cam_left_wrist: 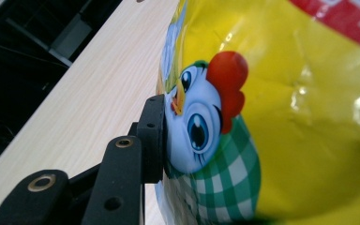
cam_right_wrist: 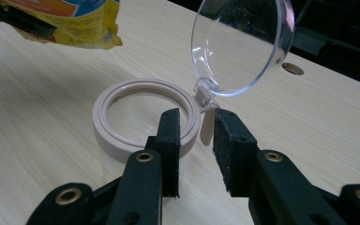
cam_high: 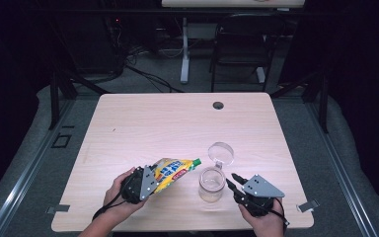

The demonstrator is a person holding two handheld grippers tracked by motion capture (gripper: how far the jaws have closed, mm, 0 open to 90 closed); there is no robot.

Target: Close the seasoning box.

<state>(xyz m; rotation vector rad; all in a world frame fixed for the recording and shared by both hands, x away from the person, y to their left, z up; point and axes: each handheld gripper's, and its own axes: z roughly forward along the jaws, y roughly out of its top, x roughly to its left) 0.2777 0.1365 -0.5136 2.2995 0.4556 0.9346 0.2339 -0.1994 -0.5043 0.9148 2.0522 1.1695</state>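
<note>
Pouch (cam_high: 173, 170): yellow body, blue-and-white print, red label strip, green cap at spout. In left gripper view pouch face bears cartoon chicken: white head, red comb, orange beak, blue eyes, green-and-white check cloth below.
Jar (cam_high: 211, 183): clear, colourless; pale pinkish-beige rim ring; hinged lid (cam_right_wrist: 242, 44) clear, glossy.
Table (cam_high: 143, 123): light wood grain, pale beige; dark round grommet (cam_high: 218, 105).
Left gripper (cam_high: 150, 181), right gripper (cam_high: 233, 181): black jaws, brass-toned rivets, grey plates.
Floor: grey.
</note>
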